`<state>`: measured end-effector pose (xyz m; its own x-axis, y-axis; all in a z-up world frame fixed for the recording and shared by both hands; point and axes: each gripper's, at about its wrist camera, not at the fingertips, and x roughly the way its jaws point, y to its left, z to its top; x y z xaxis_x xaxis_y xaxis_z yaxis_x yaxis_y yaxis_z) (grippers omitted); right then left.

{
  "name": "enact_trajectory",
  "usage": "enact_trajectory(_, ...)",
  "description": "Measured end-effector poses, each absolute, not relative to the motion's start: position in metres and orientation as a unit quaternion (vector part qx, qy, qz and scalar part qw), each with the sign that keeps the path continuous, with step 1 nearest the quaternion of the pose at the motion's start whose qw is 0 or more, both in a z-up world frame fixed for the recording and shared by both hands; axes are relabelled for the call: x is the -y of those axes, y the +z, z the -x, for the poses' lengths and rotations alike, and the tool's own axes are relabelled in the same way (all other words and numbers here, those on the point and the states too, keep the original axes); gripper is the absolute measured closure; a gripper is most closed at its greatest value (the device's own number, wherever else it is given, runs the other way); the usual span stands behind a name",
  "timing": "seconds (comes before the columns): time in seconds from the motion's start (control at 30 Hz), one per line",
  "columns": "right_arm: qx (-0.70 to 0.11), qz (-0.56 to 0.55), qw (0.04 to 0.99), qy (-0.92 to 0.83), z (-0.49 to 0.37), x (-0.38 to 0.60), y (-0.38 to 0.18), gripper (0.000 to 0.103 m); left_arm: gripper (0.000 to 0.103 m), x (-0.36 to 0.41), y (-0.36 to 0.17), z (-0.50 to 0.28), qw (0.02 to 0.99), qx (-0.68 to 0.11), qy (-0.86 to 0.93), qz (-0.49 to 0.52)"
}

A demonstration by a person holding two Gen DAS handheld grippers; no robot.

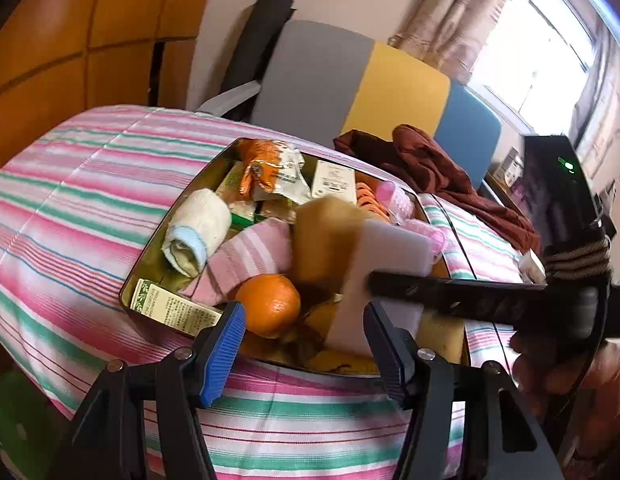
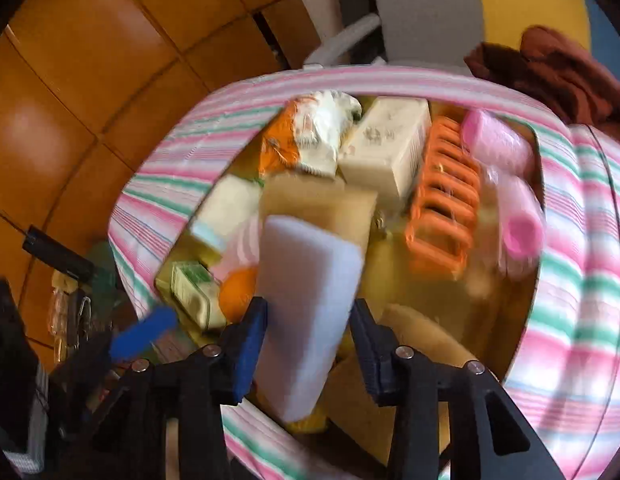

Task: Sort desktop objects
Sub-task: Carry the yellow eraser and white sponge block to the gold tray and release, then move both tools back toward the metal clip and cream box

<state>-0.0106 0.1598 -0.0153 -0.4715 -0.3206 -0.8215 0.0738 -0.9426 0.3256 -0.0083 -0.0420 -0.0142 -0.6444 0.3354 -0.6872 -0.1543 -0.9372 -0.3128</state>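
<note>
A metal tray on the striped tablecloth holds mixed objects: an orange, a rolled white towel, a pink striped cloth, snack packets, a green box, orange clips and pink rollers. My right gripper is shut on a white sponge block and holds it over the tray; it also shows in the left wrist view. My left gripper is open and empty at the tray's near edge, by the orange.
A tan sponge lies behind the white one. A cream box sits at the tray's far side. A brown cloth lies on the table's far right. A grey, yellow and blue chair stands behind the table.
</note>
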Motion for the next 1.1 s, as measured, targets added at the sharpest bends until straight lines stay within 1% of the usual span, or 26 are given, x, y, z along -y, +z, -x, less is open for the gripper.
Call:
enact_trajectory(0.03, 0.147, -0.496, 0.109, -0.849, 0.011, -0.171, -0.013, 0.061, 0.041, 0.042, -0.015, 0.01, 0.136, 0.117, 0.898, 0.402)
enact_trajectory(0.07, 0.191, -0.484, 0.105, -0.847, 0.011, -0.187, -0.009, 0.06, 0.041, 0.041, -0.014, 0.011, 0.137, 0.119, 0.898, 0.402)
enact_trajectory(0.1, 0.218, -0.473, 0.105, -0.848, 0.01, -0.197, -0.004, 0.055, 0.041, 0.04, -0.013, 0.01, 0.14, 0.118, 0.899, 0.399)
enact_trajectory(0.13, 0.235, -0.456, 0.11, -0.851, 0.006, -0.208, 0.005, 0.037, 0.041, 0.038, -0.012, 0.01, 0.142, 0.113, 0.9, 0.395)
enact_trajectory(0.2, 0.237, -0.424, 0.111, -0.867, -0.007, -0.226, 0.022, 0.02, 0.041, 0.033, -0.01, 0.011, 0.141, 0.103, 0.902, 0.394)
enact_trajectory(0.27, 0.218, -0.408, 0.088, -0.882, -0.021, -0.243, 0.034, 0.02, 0.041, 0.029, -0.008, 0.014, 0.148, 0.104, 0.901, 0.395)
enact_trajectory(0.33, 0.224, -0.404, 0.081, -0.883, -0.034, -0.262, 0.038, 0.02, 0.041, 0.023, -0.006, 0.017, 0.149, 0.098, 0.9, 0.397)
enact_trajectory(0.43, 0.256, -0.414, 0.05, -0.872, -0.054, -0.299, 0.031, 0.019, 0.041, 0.012, -0.002, 0.018, 0.155, 0.092, 0.901, 0.393)
enact_trajectory(0.63, 0.229, -0.446, -0.041, -0.864, -0.095, -0.371, 0.004, 0.019, 0.041, -0.023, 0.004, 0.013, 0.193, 0.085, 0.899, 0.385)
enact_trajectory(0.73, 0.234, -0.459, -0.075, -0.853, -0.114, -0.407, -0.012, 0.019, 0.04, -0.053, 0.004, 0.013, 0.218, 0.066, 0.893, 0.389)
enact_trajectory(0.9, 0.212, -0.481, -0.124, -0.841, -0.136, -0.461, -0.029, 0.019, 0.04, -0.112, 0.009, 0.009, 0.269, 0.027, 0.881, 0.387)
enact_trajectory(1.0, 0.181, -0.497, -0.153, -0.835, -0.141, -0.493, -0.032, 0.018, 0.04, -0.151, 0.009, 0.008, 0.299, 0.0, 0.873, 0.385)
enact_trajectory(1.1, 0.18, -0.5, -0.175, -0.829, -0.142, -0.536, -0.031, 0.018, 0.04, -0.196, 0.002, 0.01, 0.329, -0.023, 0.862, 0.384)
